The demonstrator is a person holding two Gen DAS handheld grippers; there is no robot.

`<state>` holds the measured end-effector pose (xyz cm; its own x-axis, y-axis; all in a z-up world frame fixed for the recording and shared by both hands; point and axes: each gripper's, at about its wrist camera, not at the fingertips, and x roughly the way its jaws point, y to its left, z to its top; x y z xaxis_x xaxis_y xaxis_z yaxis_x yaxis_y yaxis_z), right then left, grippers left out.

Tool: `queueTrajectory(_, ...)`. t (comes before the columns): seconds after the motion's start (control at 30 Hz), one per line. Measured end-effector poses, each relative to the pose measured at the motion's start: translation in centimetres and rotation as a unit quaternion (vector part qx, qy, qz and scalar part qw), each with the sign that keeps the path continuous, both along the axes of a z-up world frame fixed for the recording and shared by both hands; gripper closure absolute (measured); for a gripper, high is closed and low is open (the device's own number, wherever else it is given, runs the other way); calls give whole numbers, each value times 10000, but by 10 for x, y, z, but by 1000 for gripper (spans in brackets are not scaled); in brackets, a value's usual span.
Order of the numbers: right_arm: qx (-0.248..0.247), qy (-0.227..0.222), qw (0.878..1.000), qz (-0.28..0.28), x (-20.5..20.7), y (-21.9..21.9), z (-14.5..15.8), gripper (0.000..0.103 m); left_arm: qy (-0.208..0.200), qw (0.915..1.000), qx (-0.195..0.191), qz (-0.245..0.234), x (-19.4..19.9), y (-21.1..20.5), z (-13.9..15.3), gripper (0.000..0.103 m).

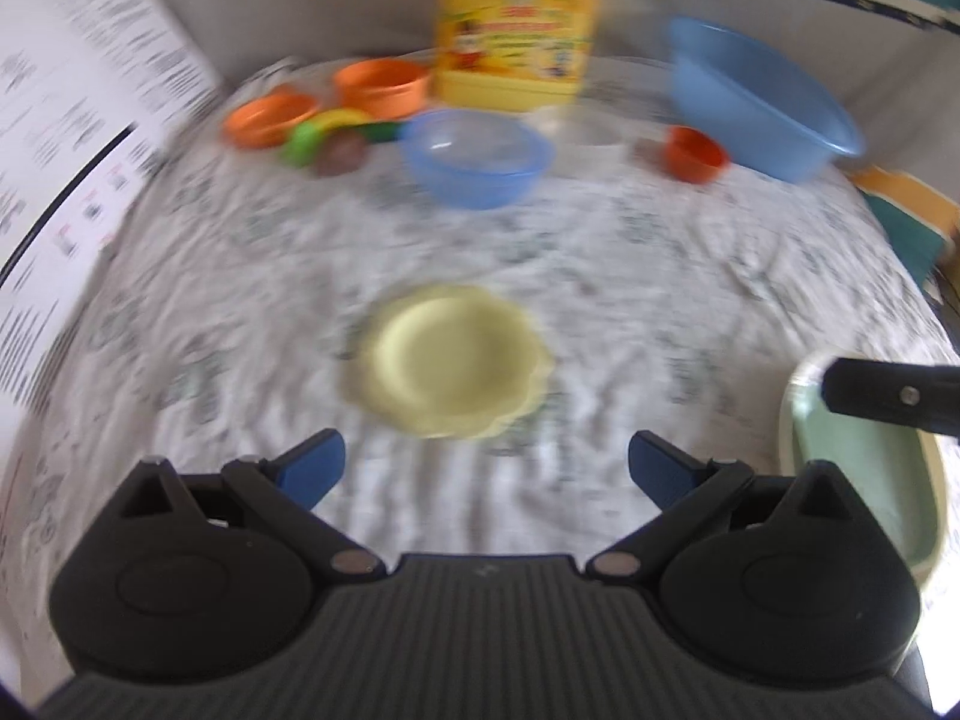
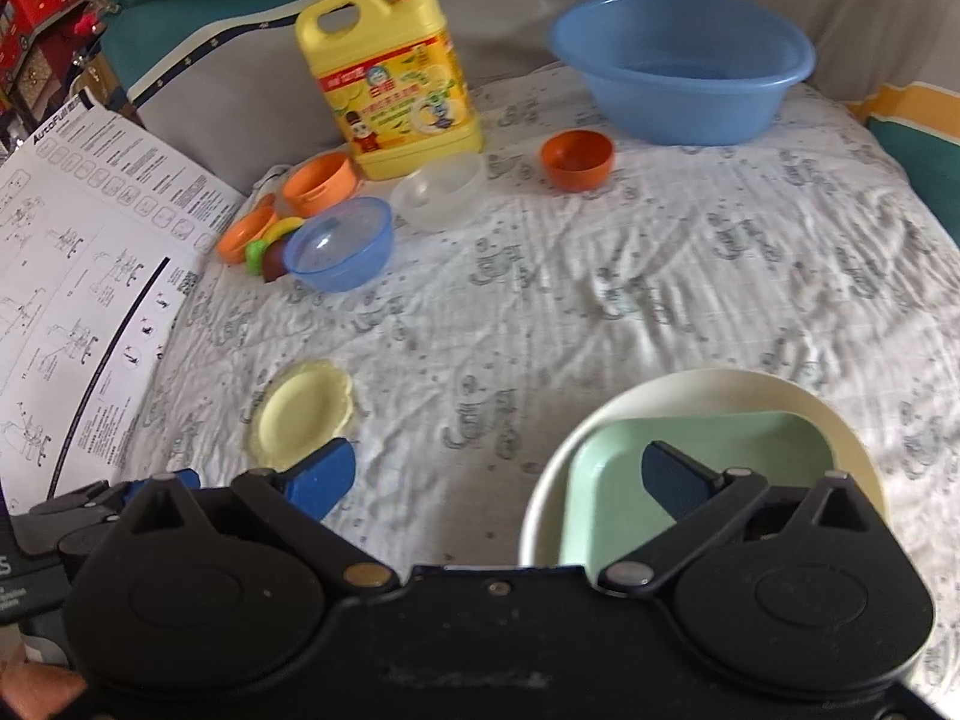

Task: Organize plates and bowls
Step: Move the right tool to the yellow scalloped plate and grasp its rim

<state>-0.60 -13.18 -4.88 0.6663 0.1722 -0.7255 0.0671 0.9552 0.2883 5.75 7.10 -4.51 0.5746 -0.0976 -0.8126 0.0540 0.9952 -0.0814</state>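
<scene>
A small pale yellow scalloped plate [image 1: 453, 366] lies on the cloth just ahead of my open, empty left gripper [image 1: 486, 468]; it also shows in the right wrist view [image 2: 303, 411]. A green square plate [image 2: 708, 450] sits inside a larger white round plate [image 2: 708, 387] at the near right, seen at the right edge of the left wrist view [image 1: 864, 480]. My right gripper [image 2: 498, 480] is open and empty, its right finger over the green plate. A small blue bowl [image 2: 342, 246], a clear bowl [image 2: 441, 189] and a small orange bowl [image 2: 576, 159] stand farther back.
A yellow detergent jug [image 2: 396, 90] and a big blue basin [image 2: 684, 60] stand at the back. Orange cups [image 2: 318, 180] and toy food [image 2: 270, 243] lie at the back left. A printed paper sheet [image 2: 78, 276] covers the left side. The cloth [image 2: 600, 300] is wrinkled.
</scene>
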Motion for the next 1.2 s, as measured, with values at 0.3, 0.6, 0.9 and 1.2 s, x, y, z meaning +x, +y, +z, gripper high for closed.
queueTrajectory(0.3, 33, 387, 9992, 137, 40, 32, -13, 0, 43, 9986, -279, 447, 15, 48, -19, 0)
queueTrajectory(0.6, 76, 436, 9989, 159, 68, 53, -21, 11, 147, 9963, -804, 261, 33, 56, -34, 27)
queueTrajectory(0.9, 194, 550, 9977, 342, 97, 79, -33, 39, 37, 9934, -1146, 30, 42, 59, -38, 66)
queueTrajectory(1.2, -33, 666, 9952, 716, 112, 110, -49, 66, 29, 9925, -1218, -23, 42, 64, -39, 70)
